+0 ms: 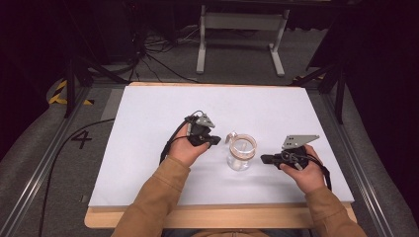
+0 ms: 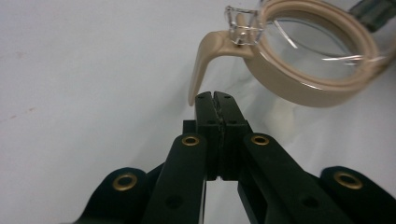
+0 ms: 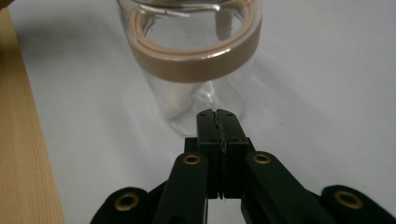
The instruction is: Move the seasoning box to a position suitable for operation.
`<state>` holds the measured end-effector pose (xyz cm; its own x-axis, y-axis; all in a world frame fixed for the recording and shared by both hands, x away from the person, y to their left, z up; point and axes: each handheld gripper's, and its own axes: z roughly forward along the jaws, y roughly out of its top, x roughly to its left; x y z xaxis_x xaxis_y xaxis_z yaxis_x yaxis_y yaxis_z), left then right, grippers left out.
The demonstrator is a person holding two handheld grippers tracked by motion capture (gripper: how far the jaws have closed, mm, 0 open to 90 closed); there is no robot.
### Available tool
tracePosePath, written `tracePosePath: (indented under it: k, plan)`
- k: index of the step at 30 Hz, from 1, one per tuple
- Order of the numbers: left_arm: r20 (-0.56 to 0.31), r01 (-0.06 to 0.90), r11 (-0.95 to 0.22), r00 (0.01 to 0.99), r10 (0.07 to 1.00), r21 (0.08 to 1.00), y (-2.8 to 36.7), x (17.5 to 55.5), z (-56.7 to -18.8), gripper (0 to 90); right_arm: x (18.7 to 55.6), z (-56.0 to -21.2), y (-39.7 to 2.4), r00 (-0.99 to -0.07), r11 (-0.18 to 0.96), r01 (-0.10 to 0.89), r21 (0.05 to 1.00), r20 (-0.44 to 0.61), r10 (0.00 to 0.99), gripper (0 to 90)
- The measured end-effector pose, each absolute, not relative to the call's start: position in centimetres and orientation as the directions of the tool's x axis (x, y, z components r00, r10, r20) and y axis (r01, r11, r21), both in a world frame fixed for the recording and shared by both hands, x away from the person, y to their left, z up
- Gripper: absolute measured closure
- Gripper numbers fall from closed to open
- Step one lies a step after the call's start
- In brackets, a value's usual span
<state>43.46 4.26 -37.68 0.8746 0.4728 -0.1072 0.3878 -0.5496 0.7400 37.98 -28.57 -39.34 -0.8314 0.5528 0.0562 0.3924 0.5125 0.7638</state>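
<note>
A clear glass jar with a beige collar and a beige handle stands upright near the middle of the white table top. My left gripper sits just left of it, shut with nothing between its jaws. In the left gripper view the shut tips lie right below the curved beige handle of the jar. My right gripper rests to the jar's right, also shut and empty. In the right gripper view its tips point at the lower glass wall of the jar.
A wooden board edge runs along the near side under the white top, seen too as a wooden strip. Cables and a white metal stand lie on the floor beyond the table.
</note>
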Motion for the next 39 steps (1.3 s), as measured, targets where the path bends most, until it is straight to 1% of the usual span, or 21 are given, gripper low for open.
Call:
tracePosePath:
  k: [3,8,11,13,18,24,33,39]
  plan:
    - [-0.119,0.392,-0.579,0.884,0.452,0.715,5.1,42.4,-36.7,89.6,38.8,-39.5,-28.2,-0.837,0.525,0.378,0.762,0.04,0.545,90.0]
    - [-0.116,0.4,-0.589,0.88,0.46,0.702,6.2,40.8,-35.9,89.5,40.3,-39.9,-27.6,-0.838,0.534,0.379,0.756,0.036,0.545,90.0]
    - [-0.115,0.41,-0.593,0.875,0.47,0.693,6.6,40.7,-36.0,89.1,41.0,-40.1,-27.6,-0.833,0.533,0.386,0.753,0.037,0.552,90.0]
    - [-0.118,0.418,-0.596,0.872,0.476,0.685,7.0,40.6,-36.2,88.8,41.7,-40.6,-27.4,-0.838,0.541,0.365,0.758,0.014,0.546,90.0]
    - [-0.126,0.438,-0.586,0.86,0.495,0.682,7.6,40.6,-36.6,88.9,42.3,-41.2,-27.2,-0.847,0.559,0.353,0.75,0.003,0.531,90.0]
    - [-0.132,0.441,-0.59,0.861,0.492,0.676,7.7,40.9,-36.8,88.9,42.2,-41.2,-27.1,-0.848,0.559,0.353,0.75,0.005,0.53,90.0]
    - [-0.135,0.446,-0.582,0.856,0.499,0.68,8.0,41.2,-37.0,88.6,41.1,-40.5,-26.2,-0.869,0.579,0.332,0.745,0.002,0.495,90.0]
    - [-0.146,0.453,-0.578,0.854,0.499,0.679,7.9,41.3,-37.0,88.5,40.6,-40.4,-25.7,-0.869,0.601,0.344,0.721,0.003,0.495,90.0]
